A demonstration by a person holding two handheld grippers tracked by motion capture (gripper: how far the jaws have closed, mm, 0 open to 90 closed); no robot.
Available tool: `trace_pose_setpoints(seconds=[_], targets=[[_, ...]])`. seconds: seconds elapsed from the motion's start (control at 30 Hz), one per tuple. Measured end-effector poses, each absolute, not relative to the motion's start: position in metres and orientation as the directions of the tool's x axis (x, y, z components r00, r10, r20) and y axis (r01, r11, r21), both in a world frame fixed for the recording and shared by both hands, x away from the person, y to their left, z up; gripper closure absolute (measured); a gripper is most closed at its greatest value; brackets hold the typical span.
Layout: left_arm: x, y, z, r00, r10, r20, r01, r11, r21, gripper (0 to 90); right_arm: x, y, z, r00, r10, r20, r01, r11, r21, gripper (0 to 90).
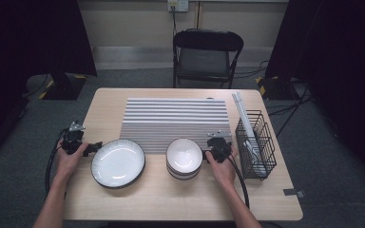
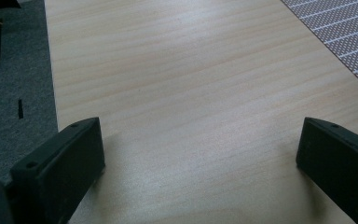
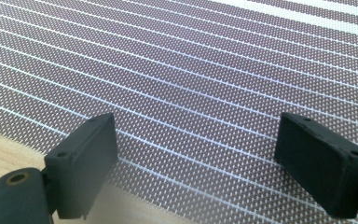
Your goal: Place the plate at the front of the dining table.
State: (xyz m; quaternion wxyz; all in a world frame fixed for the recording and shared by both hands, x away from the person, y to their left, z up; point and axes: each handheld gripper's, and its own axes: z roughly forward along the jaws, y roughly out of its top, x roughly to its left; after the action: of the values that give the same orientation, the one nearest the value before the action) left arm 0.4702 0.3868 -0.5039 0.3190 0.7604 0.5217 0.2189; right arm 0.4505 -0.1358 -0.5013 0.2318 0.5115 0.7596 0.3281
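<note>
**Both grippers parked wide open next to the dishes**

So here's where we're at. Our left gripper (image 1: pixel 78 137) sits on the table (image 1: pixel 171 199) with its jaws spread wide and nothing between them; in the left gripper view we just see bare wood ahead of it, with a corner of the striped mat (image 2: pixel 349 32) off to its far right. The big white plate (image 1: pixel 118 163) with the dark rim lies just beside this gripper, on its right, close but we can't tell if it actually touches.

Our right gripper (image 1: pixel 218 144) is also wide open and holding nothing. It rests at the near edge of the striped mat, and in the right gripper view the jaws stand apart over the weave, with a sliver of wood at the lower left. The stack of white bowls (image 1: pixel 184 158) is right next to it on its left side, near but apart as far as we can see. On its right, close by, stands the black wire rack (image 1: pixel 256 142) with something white lying inside it. A folding chair (image 1: pixel 206 57) stands well beyond the table.
</note>
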Motion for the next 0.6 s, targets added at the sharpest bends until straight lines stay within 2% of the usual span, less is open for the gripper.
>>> trace_pose_setpoints(seconds=[0.3,0.5,0.53,0.6], targets=[[0.47,0.3862,-0.5041,0.355,0.935,-0.005,0.655,-0.245,0.715,0.3,0.4505,-0.1358,-0.5013,-0.369,0.929,-0.017,0.625,0.262,0.736,12.1],[0.468,0.3858,-0.5011,0.349,0.937,-0.01,0.667,-0.241,0.705,4.5,0.4503,-0.1356,-0.5013,-0.368,0.93,-0.017,0.626,0.26,0.735,12.2],[0.4678,0.3861,-0.5003,0.341,0.94,-0.006,0.669,-0.238,0.704,8.5,0.4503,-0.1355,-0.5011,-0.367,0.93,-0.018,0.626,0.262,0.735,12.6],[0.4662,0.3869,-0.4987,0.35,0.937,-0.019,0.668,-0.235,0.706,10.7,0.4502,-0.1352,-0.5008,-0.367,0.93,-0.017,0.628,0.261,0.733,13.1]])
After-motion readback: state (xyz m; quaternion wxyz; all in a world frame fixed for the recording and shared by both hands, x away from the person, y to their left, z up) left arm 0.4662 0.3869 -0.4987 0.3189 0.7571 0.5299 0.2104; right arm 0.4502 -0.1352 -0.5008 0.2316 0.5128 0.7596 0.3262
